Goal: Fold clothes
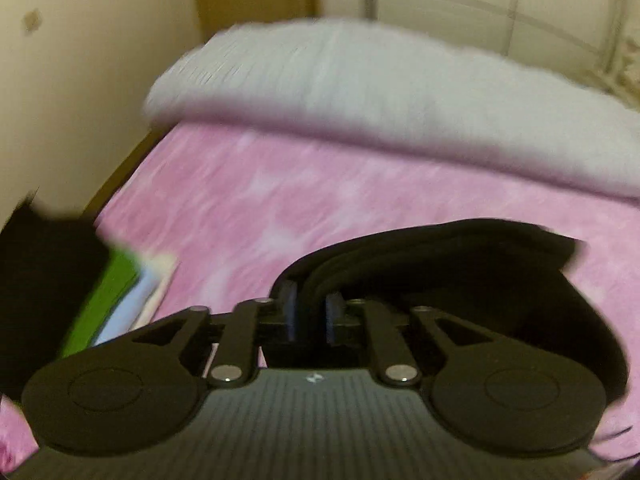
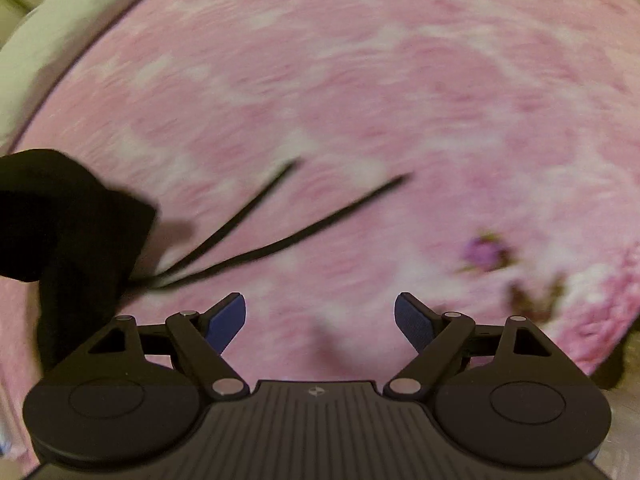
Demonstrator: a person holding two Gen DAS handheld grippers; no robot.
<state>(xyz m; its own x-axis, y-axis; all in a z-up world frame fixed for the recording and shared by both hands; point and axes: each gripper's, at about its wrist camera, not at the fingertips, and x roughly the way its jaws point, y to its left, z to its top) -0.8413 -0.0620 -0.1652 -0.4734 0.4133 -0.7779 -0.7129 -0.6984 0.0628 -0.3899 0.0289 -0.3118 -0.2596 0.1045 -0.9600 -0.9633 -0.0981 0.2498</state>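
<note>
Your left gripper (image 1: 311, 316) looks like matt black plastic, with shiny round metal pins and blue pads that look rubbery. The black garment (image 1: 460, 264) it pinches is soft, dull cloth in thick folds. Under it you see the pink sheet (image 1: 248, 200), a soft cloth with a slightly fuzzy look, though the picture is blurry. The white blanket (image 1: 360, 92) looks thick and fluffy. Your right gripper (image 2: 320, 320) has the same matt plastic, with a ribbed body. The two thin black cords (image 2: 280, 224) look like flat, dull cloth string.
</note>
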